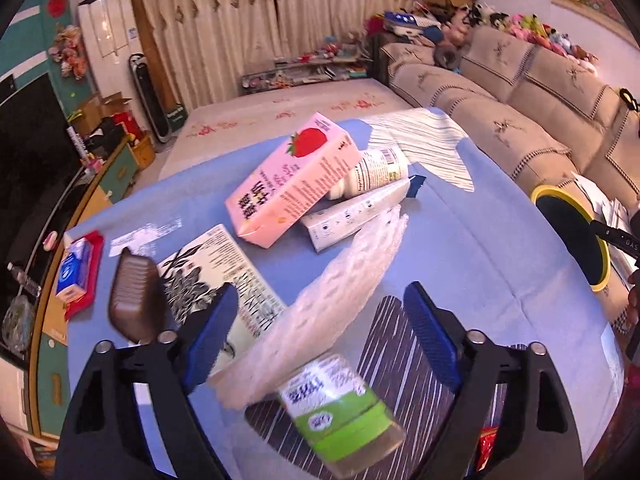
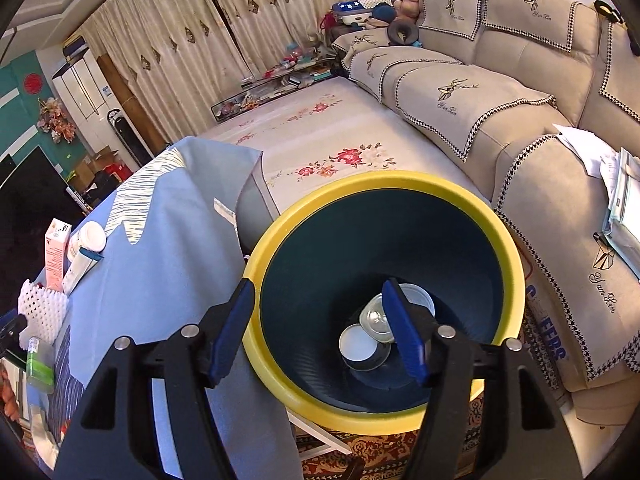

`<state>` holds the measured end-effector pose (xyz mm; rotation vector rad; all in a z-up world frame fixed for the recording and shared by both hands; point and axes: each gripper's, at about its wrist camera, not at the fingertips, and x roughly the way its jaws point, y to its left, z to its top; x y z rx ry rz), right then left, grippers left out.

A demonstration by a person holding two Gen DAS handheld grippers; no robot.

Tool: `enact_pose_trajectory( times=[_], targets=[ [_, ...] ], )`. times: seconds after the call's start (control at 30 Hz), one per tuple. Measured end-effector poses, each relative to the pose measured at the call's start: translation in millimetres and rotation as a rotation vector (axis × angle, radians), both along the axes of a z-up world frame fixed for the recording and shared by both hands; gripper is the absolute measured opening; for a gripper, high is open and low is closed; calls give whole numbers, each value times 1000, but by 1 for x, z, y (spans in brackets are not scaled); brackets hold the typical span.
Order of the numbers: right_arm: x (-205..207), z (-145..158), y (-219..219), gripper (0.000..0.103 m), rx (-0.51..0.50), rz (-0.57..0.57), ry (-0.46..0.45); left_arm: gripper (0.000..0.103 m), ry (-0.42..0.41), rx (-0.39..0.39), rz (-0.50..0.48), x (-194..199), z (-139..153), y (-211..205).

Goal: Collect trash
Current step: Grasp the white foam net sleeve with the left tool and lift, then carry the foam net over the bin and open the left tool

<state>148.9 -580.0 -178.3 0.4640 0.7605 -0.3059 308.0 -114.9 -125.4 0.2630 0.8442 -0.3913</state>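
On the blue-clothed counter (image 1: 480,240) we note, left to right, a pink strawberry carton (image 1: 292,180), white foam netting (image 1: 340,280) and a green-labelled bottle (image 1: 340,412) lying between the spread left tongs (image 1: 320,336), untouched by either pad. Further right, our right tongs (image 2: 320,332) hang released and empty over the yellow-rimmed bin (image 2: 516,256), with lids (image 2: 360,344) at its bottom.
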Motion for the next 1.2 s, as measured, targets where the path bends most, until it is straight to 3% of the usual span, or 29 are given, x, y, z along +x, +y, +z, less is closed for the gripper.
enact_pose_trajectory(
  times=[0.23,0.5,0.9,1.2],
  targets=[
    [-4,0,-4,63,10,-4,-8,56,15,40,-52,14,-11,-18],
    [-7,-4,-8,63,39,-12,-18,17,8,70,-123,7,-7,-30],
    [-21,3,-8,63,45,-11,-54,13,-140,27,-100,-13,68,-27],
    [-47,5,-20,63,29,-58,-73,13,-182,-44,-246,-56,115,-84]
  ],
)
